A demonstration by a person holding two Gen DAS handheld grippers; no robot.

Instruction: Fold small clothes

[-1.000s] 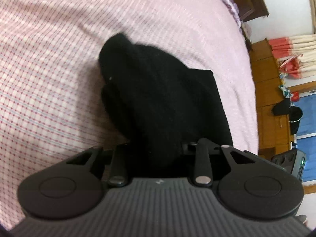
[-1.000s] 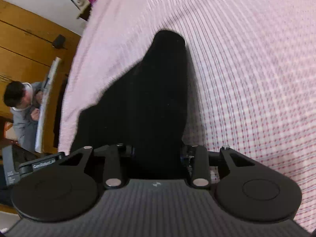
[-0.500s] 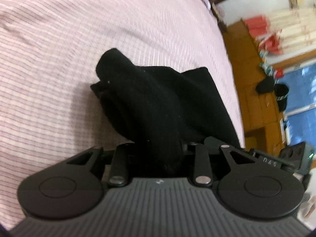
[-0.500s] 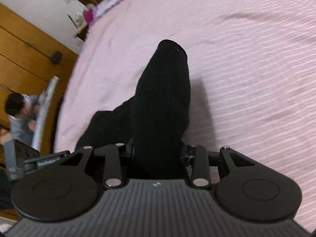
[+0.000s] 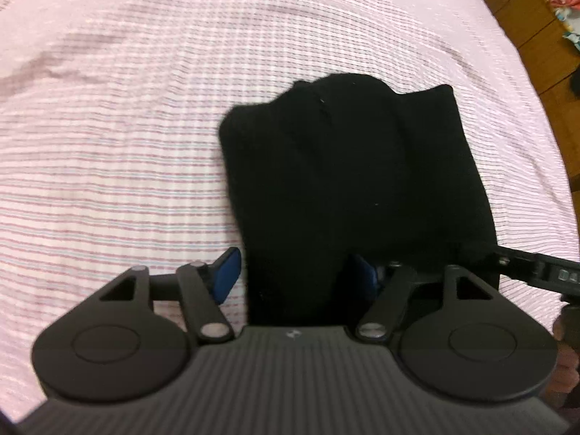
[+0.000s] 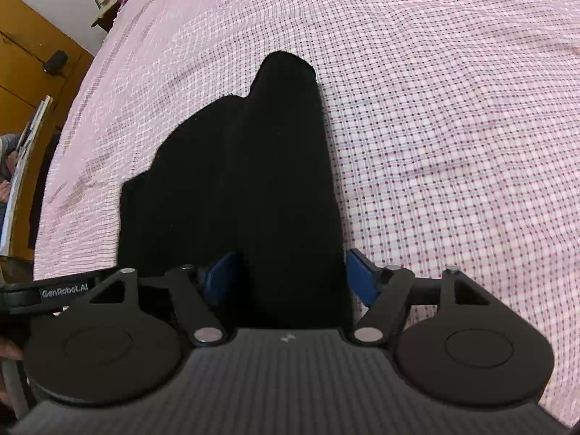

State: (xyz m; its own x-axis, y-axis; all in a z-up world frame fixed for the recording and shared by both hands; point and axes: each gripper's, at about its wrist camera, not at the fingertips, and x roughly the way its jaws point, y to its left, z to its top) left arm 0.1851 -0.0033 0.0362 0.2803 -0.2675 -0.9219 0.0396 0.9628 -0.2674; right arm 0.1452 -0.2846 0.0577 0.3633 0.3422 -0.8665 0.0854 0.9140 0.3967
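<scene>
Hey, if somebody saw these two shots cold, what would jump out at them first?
The black garment stands out first: a dark folded lump lying on the pink checked bedsheet. Next come the two grippers at its near edge, the left gripper and right gripper, both open with blue pads either side of the cloth. Off the bed's left edge in the right view is a wooden wardrobe.

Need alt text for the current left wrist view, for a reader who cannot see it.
A black garment lies folded on a pink checked bedsheet, its near edge between the spread blue-padded fingers of the left gripper. The right gripper pokes in from the right edge, beside the cloth.
</scene>
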